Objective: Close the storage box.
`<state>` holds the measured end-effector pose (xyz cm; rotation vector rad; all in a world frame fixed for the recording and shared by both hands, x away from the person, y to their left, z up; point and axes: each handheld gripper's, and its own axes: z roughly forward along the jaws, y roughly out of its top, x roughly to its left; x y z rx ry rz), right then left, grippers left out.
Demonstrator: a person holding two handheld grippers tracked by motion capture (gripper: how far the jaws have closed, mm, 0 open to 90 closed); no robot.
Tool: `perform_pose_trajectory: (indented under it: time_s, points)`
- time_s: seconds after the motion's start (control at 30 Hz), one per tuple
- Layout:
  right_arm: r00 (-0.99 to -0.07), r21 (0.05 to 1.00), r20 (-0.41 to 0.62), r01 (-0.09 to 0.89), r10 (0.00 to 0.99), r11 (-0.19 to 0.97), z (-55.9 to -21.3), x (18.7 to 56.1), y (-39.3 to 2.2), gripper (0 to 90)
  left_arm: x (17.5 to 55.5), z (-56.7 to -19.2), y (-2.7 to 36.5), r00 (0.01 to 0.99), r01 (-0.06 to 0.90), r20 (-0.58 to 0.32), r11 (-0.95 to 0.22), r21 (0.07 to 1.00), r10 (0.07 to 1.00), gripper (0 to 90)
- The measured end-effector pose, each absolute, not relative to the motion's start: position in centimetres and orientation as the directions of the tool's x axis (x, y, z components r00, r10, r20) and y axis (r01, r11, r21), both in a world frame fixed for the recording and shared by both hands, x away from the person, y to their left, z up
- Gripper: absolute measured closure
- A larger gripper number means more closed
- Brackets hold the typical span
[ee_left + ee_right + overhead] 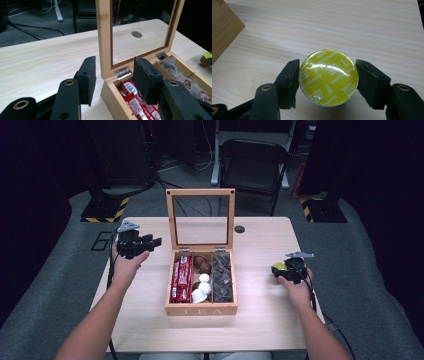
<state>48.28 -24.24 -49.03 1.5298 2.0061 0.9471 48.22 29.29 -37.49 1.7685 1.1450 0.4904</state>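
An open wooden tea box stands mid-table, its glass lid upright. Inside lie red packets, white and brown capsules and dark sachets. My left gripper hovers open to the left of the box; in the left gripper view its jaws stand apart before the lid frame and the red packets. To the right of the box, my right gripper is shut on a yellow-lidded capsule that rests on the table, a pad against each side.
A round hole is in the tabletop behind the box. A black folding chair stands beyond the far edge. Stand bases with yellow-black stripes sit on the grey floor at both back corners.
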Motion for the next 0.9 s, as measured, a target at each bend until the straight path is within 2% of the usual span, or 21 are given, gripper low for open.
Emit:
perform_pose_trajectory:
  time_s: [0.6,0.9]
  points:
    - [-0.258,0.731,0.073,0.671,0.963,0.124,-49.9,48.2,-25.1,37.3,48.3,-37.6,29.0,0.487,0.484,-0.15,-0.123,0.866,0.86,53.5]
    - [-0.246,0.742,0.085,0.662,0.966,0.103,-49.4,48.2,-25.4,32.7,48.2,-37.6,29.1,0.483,0.487,-0.151,-0.121,0.865,0.862,53.4]
